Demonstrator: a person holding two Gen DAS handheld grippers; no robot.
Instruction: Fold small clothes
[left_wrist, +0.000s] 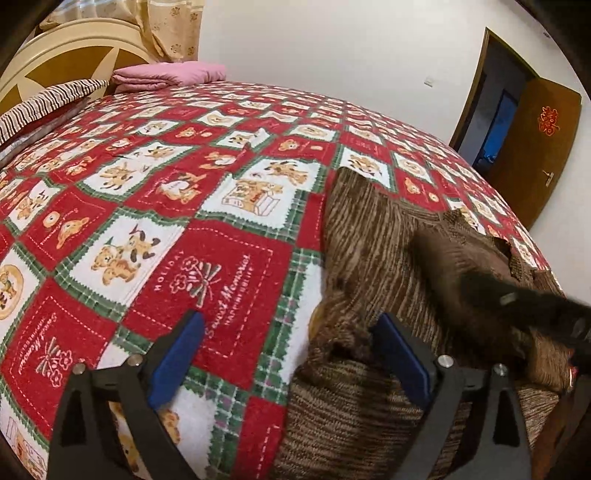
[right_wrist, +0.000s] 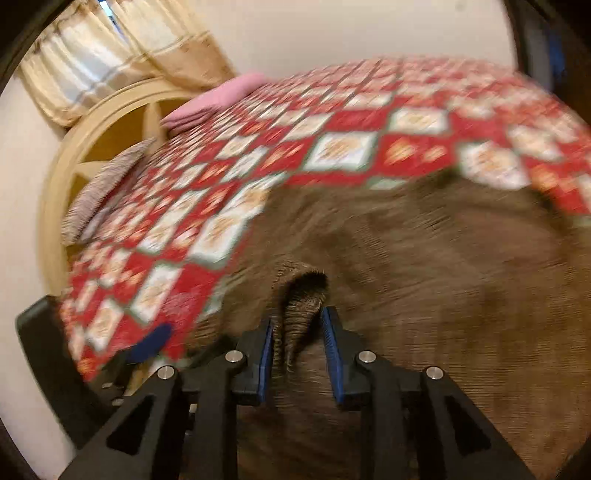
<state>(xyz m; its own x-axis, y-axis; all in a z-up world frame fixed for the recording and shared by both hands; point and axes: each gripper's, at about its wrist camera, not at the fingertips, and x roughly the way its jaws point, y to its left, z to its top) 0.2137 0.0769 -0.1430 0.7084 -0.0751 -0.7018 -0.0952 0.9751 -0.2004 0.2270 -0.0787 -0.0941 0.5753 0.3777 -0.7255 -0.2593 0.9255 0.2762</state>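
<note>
- The brown knit garment (left_wrist: 373, 236) lies on the right, near part of the patterned bedspread (left_wrist: 155, 192), partly doubled over itself.
- A raised fold of its edge (right_wrist: 301, 306) is flanked by the right gripper (right_wrist: 298, 349); the jaws stand narrowly apart, and with the blur it cannot be told whether they press it.
- The left gripper (left_wrist: 291, 354) is held wide apart at the garment's left edge, gripping nothing.
- A firm pinch should be confirmed before the fold is carried across; the left edge could be pinned to prevent dragging.
</note>
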